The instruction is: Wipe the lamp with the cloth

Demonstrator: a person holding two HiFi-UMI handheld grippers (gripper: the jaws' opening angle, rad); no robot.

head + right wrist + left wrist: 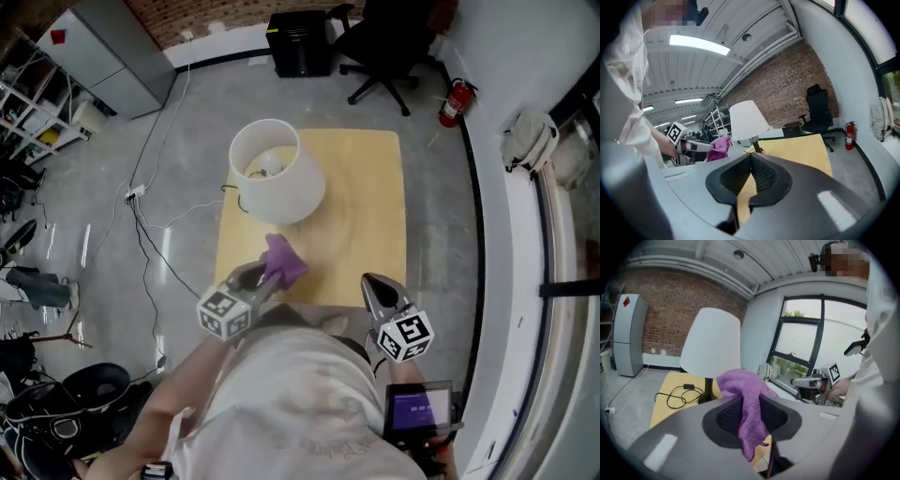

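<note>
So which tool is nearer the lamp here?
Left. The left tool, holding the purple cloth, is just short of the lamp; the right tool is farther back, off to its right.

The cloth clamped between the fingers of the left gripper is soft purple fabric with a fine, nubbly weave. The fingers' inner faces are matt black with a mesh-like grid texture, set in smooth matt grey plastic. Beyond the fingers, the lamp has a smooth, matt white shade. The surface under it looks like pale wood, smooth with a light sheen.
</note>
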